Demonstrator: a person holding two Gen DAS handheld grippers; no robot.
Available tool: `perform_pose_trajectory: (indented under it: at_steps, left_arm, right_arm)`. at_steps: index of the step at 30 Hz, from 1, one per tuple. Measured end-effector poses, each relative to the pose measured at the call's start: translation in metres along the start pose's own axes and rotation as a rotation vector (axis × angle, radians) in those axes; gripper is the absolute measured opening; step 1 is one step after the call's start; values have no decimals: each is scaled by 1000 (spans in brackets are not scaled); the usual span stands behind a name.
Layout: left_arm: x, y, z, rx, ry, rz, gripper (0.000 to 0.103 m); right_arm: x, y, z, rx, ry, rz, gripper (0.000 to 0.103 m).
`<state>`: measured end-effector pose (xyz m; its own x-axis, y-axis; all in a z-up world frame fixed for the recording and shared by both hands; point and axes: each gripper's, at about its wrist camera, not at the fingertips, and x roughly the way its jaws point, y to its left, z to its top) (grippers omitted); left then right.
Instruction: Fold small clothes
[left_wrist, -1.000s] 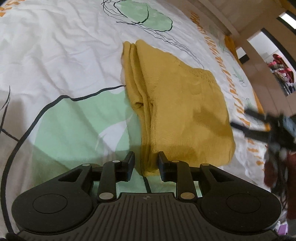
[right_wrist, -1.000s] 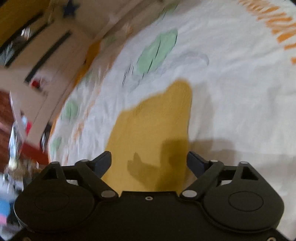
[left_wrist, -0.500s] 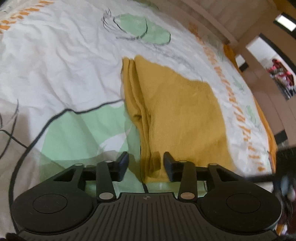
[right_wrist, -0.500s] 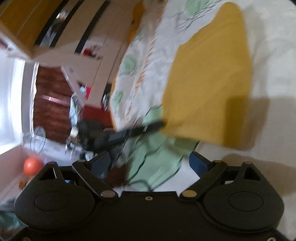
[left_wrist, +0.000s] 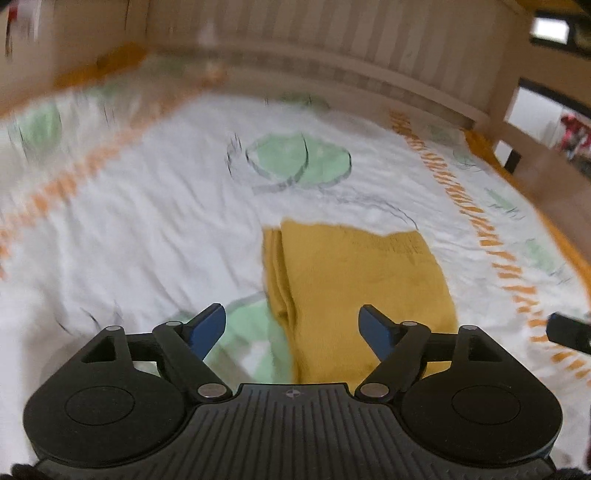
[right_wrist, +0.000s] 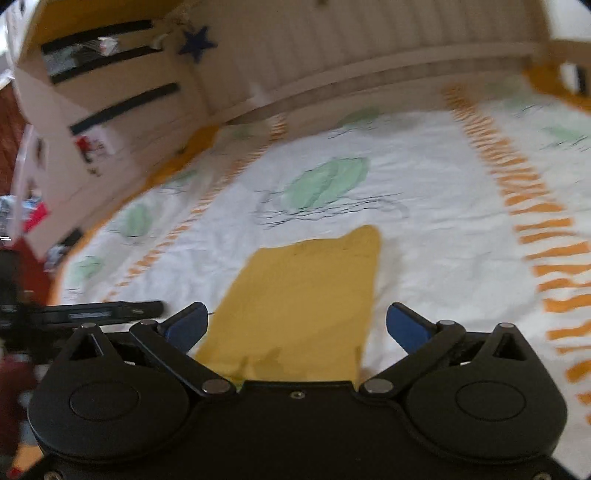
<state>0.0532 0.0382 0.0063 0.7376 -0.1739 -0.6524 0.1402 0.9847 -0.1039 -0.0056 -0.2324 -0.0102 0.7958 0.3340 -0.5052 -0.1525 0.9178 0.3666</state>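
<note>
— Both lifted off; the left gripper (left_wrist: 291, 325) and right gripper (right_wrist: 295, 325) are opening, empty.
— And the folded mustard-yellow knit garment (left_wrist: 354, 295)?
— Flat on the white patterned bedsheet (left_wrist: 147, 221), near edge hidden; surroundings blurred.

No text, label or number is legible — both views are too blurred.

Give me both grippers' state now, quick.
Left gripper: jaws opening, holding nothing, above the yellow garment.
Right gripper: jaws opening, holding nothing.
</note>
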Motion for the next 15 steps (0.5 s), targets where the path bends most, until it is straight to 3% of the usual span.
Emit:
perform_pose_trajectory:
  at_steps: [4,10,15]
  left_arm:
    - [-23,-26,4,102,-99,106,79]
    - [-39,-49,1,162,-113,187,82]
    - [-31,-47,-3,99,17,88,82]
  right_arm:
    - [2,0,-6,15,20,-157,103]
    - [-14,2,-13,42,-5,-186,103]
    - [-22,17,-13,-3,-15,-227,103]
